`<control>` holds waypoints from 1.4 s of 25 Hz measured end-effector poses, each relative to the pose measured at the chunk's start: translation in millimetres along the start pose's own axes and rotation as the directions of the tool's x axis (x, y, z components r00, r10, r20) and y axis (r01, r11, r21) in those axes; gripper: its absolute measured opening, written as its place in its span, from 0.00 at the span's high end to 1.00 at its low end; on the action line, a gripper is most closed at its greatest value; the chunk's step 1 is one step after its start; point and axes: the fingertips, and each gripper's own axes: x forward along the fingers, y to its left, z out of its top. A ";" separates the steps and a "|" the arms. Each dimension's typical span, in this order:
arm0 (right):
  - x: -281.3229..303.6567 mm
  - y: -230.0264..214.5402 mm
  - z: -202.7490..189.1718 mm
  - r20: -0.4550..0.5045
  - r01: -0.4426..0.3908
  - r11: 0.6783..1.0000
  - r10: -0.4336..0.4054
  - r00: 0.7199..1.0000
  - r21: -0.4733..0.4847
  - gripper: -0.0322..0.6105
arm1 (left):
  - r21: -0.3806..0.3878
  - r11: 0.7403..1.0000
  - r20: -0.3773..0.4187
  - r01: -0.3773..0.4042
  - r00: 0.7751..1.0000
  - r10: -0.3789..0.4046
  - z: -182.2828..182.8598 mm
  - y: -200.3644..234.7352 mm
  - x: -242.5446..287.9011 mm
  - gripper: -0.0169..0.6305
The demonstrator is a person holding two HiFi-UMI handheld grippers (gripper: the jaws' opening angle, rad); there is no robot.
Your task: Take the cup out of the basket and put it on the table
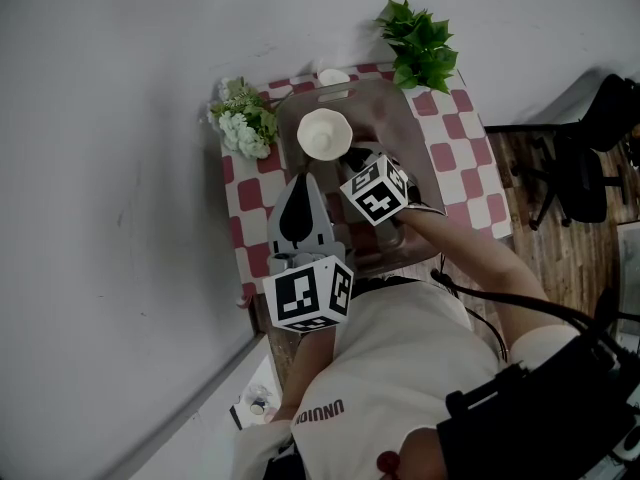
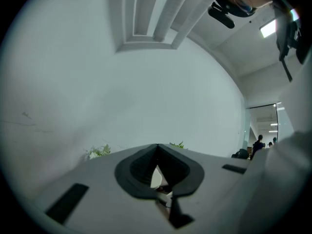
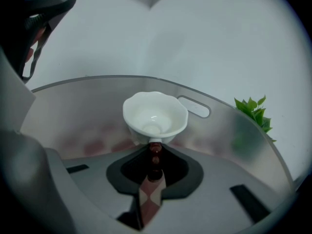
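White cup (image 3: 155, 117) upright in the grey see-through basket (image 3: 73, 108).
Wavy rim, mouth up, empty; its near side is pinched by the right gripper (image 3: 155, 146). It sits far-left in the basket, which stands on the red-and-white checked table (image 1: 470, 158).

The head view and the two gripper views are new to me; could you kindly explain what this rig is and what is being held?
There is no robot here: a person holds a hand-operated gripper in each hand. The head view comes from a camera on the person's head, looking down. The other two pictures come from cameras riding on each gripper, looking along its fingers. The patterned cubes belong to the grippers. Below is a table with a checked cloth, carrying a translucent basket, a green plant and white flowers. The right gripper has its fingers closed on a white cup, with the basket's side behind it. The left gripper is shut and empty, facing the white room wall.
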 end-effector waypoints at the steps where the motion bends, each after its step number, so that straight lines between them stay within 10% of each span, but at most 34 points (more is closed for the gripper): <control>1: -0.6 -0.5 1.6 0.005 0.001 1.000 -0.001 1.000 -0.005 0.85 | 0.000 1.000 0.000 0.000 1.000 0.000 -0.2 -0.1 0.4 0.95; 35: -23.4 -3.8 34.5 0.108 0.012 1.000 -0.012 0.994 -0.002 0.85 | 0.021 0.999 -0.017 0.026 1.000 -0.025 -1.4 -9.4 1.5 0.95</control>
